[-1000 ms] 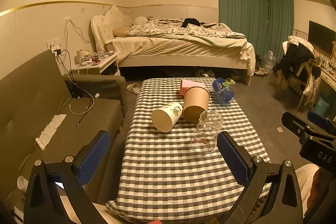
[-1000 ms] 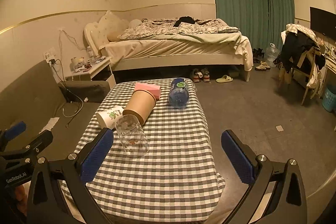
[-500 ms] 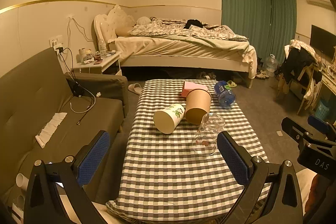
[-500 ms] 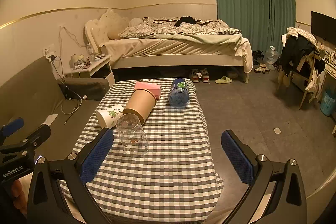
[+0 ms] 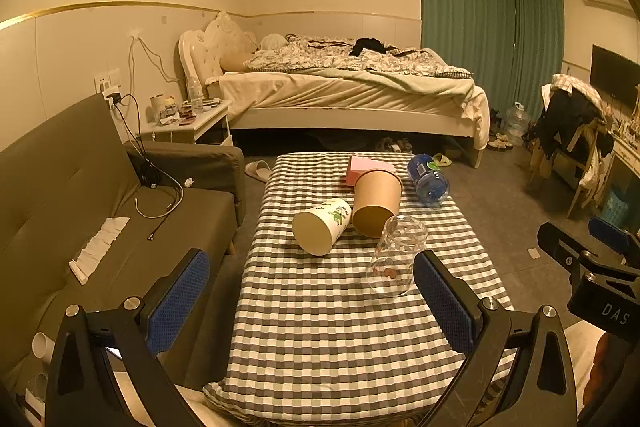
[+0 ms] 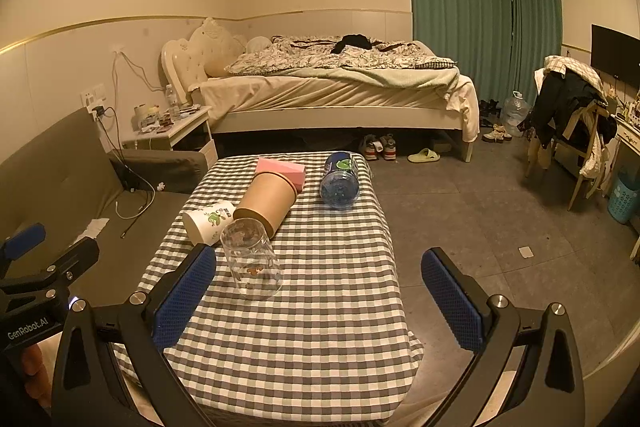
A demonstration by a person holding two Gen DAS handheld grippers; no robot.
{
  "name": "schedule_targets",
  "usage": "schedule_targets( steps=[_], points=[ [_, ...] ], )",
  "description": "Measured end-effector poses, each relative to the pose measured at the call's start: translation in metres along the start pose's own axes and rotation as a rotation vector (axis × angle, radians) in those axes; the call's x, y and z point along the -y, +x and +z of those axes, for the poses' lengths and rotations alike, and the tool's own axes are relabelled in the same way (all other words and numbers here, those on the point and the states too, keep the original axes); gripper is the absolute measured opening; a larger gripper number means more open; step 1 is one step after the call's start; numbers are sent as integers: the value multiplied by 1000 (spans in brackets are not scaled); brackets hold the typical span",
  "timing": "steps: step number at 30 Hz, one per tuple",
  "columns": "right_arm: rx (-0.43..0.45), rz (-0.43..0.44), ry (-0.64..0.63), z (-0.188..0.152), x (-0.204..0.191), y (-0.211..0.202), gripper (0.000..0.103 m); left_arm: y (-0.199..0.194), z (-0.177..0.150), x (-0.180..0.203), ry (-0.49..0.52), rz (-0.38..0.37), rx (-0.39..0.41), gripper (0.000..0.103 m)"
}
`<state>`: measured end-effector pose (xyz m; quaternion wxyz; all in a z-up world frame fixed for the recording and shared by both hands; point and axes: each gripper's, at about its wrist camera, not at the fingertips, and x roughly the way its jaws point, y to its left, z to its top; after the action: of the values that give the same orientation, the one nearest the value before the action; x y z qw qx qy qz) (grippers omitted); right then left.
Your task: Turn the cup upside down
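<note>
Both of your hand-held grippers, left (image 5: 308, 299) and right (image 6: 318, 297), are wide open and empty. The glass cup (image 5: 394, 259) stands on the checked surface (image 5: 320, 327), near its front. Probably square the pads around mid-body and close gently before turning it.

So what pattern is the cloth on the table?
The tablecloth is a grey and white check. It shows best in the right wrist view.

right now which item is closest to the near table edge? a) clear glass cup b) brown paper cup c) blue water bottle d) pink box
a: the clear glass cup sits nearest the front of the checkered table, with everything else behind it.
</note>
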<state>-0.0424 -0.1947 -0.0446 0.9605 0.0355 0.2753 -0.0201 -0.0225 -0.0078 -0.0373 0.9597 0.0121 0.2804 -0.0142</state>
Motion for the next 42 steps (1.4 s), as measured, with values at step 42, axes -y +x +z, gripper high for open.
schedule_targets(
  steps=[42],
  points=[
    [-27,0,-10,-3,-1,5,103,-1,-1,2,2,-1,-2,103]
  ],
)
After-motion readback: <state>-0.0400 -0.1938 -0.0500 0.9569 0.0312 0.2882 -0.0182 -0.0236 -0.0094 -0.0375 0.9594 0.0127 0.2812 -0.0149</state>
